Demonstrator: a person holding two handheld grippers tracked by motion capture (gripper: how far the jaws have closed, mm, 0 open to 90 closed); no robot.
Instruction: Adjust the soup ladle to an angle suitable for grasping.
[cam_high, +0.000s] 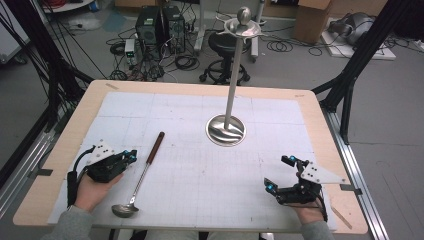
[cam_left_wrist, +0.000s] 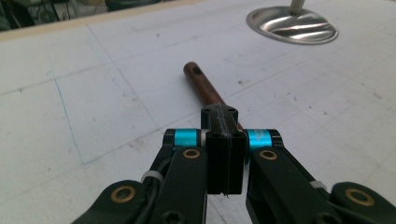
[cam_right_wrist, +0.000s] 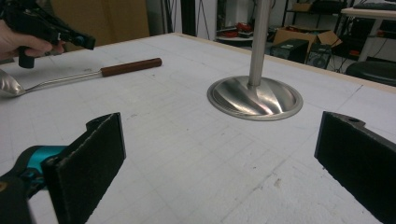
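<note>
Left hand-held gripper (cam_high: 131, 156), its jaws pressed together on nothing, hovered just beside the ladle (cam_high: 142, 175) near the counter's (cam_high: 200, 95) front-left corner, while the right hand-held gripper (cam_high: 278, 173) waited with jaws spread wide and empty over the white mat, well apart from it. Seen along the left gripper's own jaws, the ladle's brown wooden handle (cam_left_wrist: 201, 84) lay straight ahead, its hanging hole showing near the tip. The ladle rested flat on the counter, bowl (cam_high: 124, 210) toward the person and handle pointing toward the polished stand (cam_high: 226, 130) at the middle. That stand's tall pole rose to a hook ring at its top (cam_high: 243, 26). The step in hand appeared to be a pick-up of the ladle; doing it well would likely call for opening the left jaws first, straddling the wooden grip squarely across its width, and closing firmly before lifting, so the heavy bowl end could not swing.
</note>
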